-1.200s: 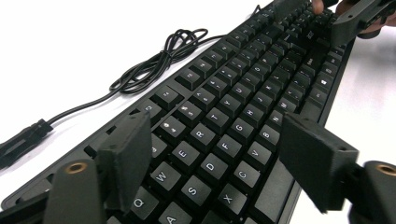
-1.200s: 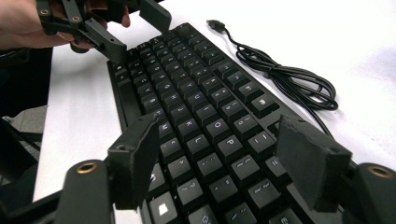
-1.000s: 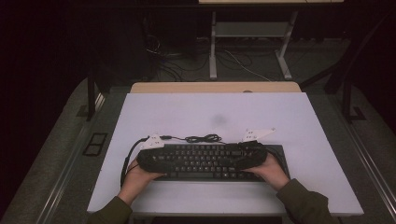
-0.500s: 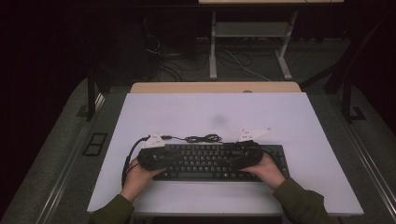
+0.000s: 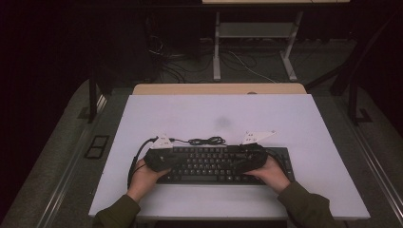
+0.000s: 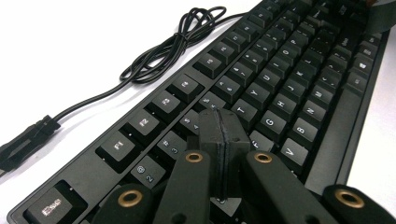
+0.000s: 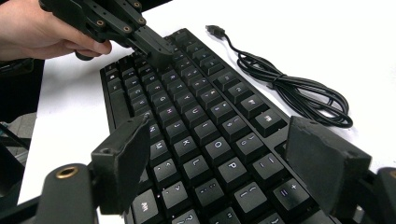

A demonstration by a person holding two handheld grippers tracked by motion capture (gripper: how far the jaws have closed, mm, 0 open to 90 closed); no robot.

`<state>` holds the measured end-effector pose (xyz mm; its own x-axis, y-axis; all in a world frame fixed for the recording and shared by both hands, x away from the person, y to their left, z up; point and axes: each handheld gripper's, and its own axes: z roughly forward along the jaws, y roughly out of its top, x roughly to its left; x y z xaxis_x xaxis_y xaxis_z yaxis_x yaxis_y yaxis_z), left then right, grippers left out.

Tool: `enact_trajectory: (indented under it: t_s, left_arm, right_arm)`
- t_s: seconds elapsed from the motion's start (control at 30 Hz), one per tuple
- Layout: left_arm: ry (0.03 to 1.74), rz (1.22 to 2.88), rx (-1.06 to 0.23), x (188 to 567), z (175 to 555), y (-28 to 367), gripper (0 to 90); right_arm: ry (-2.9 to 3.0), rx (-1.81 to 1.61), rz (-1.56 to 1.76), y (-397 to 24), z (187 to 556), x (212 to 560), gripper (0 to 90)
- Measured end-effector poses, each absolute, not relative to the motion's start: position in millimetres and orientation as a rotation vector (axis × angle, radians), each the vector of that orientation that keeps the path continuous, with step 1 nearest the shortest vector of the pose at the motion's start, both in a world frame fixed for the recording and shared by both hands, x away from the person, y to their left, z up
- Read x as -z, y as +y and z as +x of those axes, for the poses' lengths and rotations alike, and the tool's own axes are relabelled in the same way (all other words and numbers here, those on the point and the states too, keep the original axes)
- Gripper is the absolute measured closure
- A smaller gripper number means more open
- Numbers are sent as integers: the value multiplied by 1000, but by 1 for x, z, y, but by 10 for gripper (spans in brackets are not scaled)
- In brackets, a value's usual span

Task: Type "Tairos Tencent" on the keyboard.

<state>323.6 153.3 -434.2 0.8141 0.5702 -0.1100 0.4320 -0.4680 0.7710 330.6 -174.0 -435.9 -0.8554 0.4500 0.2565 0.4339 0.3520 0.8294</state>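
Left hand-held gripper [image 6: 219,140] just closed over keyboard [image 6: 280,93]; nothing between its jaws

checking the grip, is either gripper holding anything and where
Nothing is held. The left gripper is shut and empty over the keyboard; the right gripper is open above it.
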Motion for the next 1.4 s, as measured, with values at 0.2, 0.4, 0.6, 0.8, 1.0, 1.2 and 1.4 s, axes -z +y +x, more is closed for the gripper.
enact_trajectory:
  t_s: [0.2,0.4,0.6,0.8,1.0,1.2,1.4]
  left_arm:
    - [739,2141,-205,435,324,154,891]
    - [738,2155,-207,438,325,153,892]
    - [734,2142,-207,435,323,153,891]
    - [733,2124,-202,432,322,155,888]
    - [729,2106,-195,428,319,155,872]
    - [710,2107,-183,426,316,154,876]
    - [695,2110,-169,425,313,150,889]
  right_arm:
    - [2568,-1569,844,-174,331,436,219]
    - [2568,-1565,844,-174,331,436,219]
    - [2562,-1572,846,-174,330,435,219]
    - [2558,-1574,846,-175,331,434,219]
    - [2556,-1574,847,-175,331,434,219]
    - [2558,-1573,848,-175,331,434,219]
    - [2556,-1573,850,-175,330,433,219]
